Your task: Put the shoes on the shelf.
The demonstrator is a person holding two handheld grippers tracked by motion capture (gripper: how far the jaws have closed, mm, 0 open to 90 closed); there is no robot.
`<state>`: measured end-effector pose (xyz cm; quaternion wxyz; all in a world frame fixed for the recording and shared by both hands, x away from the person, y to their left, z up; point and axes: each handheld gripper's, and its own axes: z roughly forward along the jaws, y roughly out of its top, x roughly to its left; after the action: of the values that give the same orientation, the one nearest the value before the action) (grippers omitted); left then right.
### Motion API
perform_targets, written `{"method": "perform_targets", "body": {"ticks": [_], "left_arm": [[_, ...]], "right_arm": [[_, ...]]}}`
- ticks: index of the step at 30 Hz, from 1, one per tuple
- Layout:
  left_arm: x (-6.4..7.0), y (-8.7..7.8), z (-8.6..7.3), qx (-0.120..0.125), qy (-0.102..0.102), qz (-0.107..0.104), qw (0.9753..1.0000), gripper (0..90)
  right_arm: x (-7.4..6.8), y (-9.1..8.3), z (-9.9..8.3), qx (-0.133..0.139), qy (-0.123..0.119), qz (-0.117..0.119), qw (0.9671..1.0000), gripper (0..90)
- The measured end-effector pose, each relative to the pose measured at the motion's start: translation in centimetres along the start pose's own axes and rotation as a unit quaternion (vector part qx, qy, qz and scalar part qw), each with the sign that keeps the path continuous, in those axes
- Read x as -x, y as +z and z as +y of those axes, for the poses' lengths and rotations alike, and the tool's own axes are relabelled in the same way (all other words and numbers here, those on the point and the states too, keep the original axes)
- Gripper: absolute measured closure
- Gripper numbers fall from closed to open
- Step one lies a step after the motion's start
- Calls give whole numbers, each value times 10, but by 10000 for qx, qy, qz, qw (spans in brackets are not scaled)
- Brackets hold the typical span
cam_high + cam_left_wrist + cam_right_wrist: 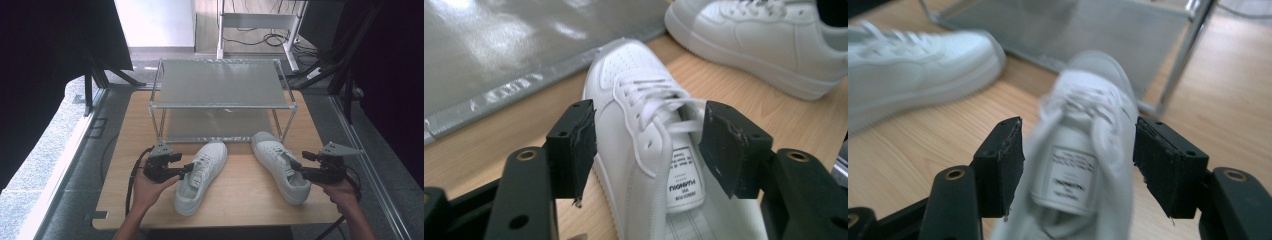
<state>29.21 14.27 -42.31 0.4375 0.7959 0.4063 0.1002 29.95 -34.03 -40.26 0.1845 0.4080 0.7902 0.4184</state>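
Honestly, both sneakers look light but floppy; my left gripper and right gripper gape wide around each tongue, gripping nothing, so I'd pinch the stiffer collar on the left sneaker and right sneaker.

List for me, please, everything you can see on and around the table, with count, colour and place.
left shoe: one, white, on the table's near left, toe towards the rack.
right shoe: one, white, near right, toe towards the rack.
rack: one, silver, two shelves, at the table's far middle.
table: one, light wood, under it all.
cables: several, dark, on the floor beyond the rack.
left gripper: one, black, open, its fingers on either side of the left shoe's tongue end.
right gripper: one, black, open, astride the right shoe.
hands: two, holding the grippers at the near edge.
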Motion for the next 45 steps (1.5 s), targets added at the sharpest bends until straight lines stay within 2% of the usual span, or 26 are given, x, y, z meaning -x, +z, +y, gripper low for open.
{"method": "perform_targets", "body": {"ticks": [4, 6, 7, 11, 13, 14, 15, 16, 17, 24, 27, 28, 29, 30, 31, 32, 33, 34, 36, 37, 38, 39, 40, 41, 44, 45], "left_arm": [[-2, -1, -2, -161, 24, 76, 9998, 424], [-2, 0, -4, -404, 77, 120, 9991, 427], [-2, 0, -4, -404, 77, 120, 9991, 427], [1, 5, -5, -713, 194, 201, 9971, 419], [5, 11, -2, -912, 319, 336, 9948, 425], [5, 11, -2, -912, 319, 336, 9948, 434], [6, 16, -1, -1048, 408, 513, 9923, 440], [6, 16, -1, -1048, 408, 513, 9923, 446], [7, 20, 1, -1154, 515, 651, 9898, 442], [9, 26, 5, -1384, 602, 705, 9860, 460], [8, 34, 8, -1601, 595, 725, 9826, 465], [8, 34, 8, -1601, 595, 725, 9826, 465], [9, 40, 9, -1748, 661, 782, 9793, 466], [9, 40, 9, -1748, 661, 782, 9793, 469], [8, 48, 10, -1885, 651, 791, 9767, 478], [8, 48, 10, -1885, 651, 791, 9767, 489], [6, 56, 9, -2047, 594, 834, 9735, 512], [6, 56, 9, -2047, 594, 834, 9735, 538], [5, 61, 11, -2174, 435, 837, 9715, 577], [5, 62, 12, -2204, 424, 849, 9708, 601], [5, 62, 12, -2204, 424, 849, 9708, 633], [8, 66, 12, -2274, 429, 858, 9691, 673], [8, 66, 12, -2274, 429, 858, 9691, 711], [9, 70, 11, -2332, 465, 984, 9663, 725], [10, 74, 9, -2328, 456, 1142, 9647, 761], [13, 75, 8, -2326, 500, 1290, 9627, 771]], "right_arm": [[8, 3, -5, -225, 28, -23, 9997, 379], [13, 2, -9, -385, 69, -18, 9992, 390], [13, 2, -9, -385, 69, -18, 9992, 390], [17, 6, -13, -620, 97, -46, 9980, 398], [16, 9, -13, -723, 45, -53, 9974, 404], [16, 9, -13, -723, 45, -53, 9974, 404], [15, 15, -12, -869, -42, -83, 9962, 419], [15, 15, -12, -869, -42, -83, 9962, 419], [16, 20, -10, -1038, -110, -163, 9944, 438], [22, 31, -5, -1291, -133, -248, 9912, 491], [20, 43, -1, -1562, -264, -377, 9867, 517], [20, 47, 0, -1616, -303, -419, 9855, 529], [20, 50, 1, -1674, -343, -459, 9842, 540], [20, 53, 2, -1733, -388, -507, 9828, 550], [20, 56, 3, -1798, -387, -544, 9814, 552], [21, 60, 4, -1862, -388, -564, 9801, 564], [22, 63, 4, -1927, -404, -578, 9787, 577], [22, 63, 4, -1927, -404, -578, 9787, 577], [23, 72, 6, -2176, -505, -845, 9711, 624], [23, 75, 6, -2251, -512, -913, 9687, 641], [23, 75, 6, -2251, -512, -913, 9687, 641], [23, 81, 5, -2387, -530, -1012, 9643, 684], [23, 81, 5, -2387, -530, -1012, 9643, 684], [23, 87, 3, -2457, -493, -1049, 9624, 722], [23, 88, 4, -2503, -413, -987, 9622, 749], [23, 89, 5, -2536, -437, -1029, 9608, 773]]}}
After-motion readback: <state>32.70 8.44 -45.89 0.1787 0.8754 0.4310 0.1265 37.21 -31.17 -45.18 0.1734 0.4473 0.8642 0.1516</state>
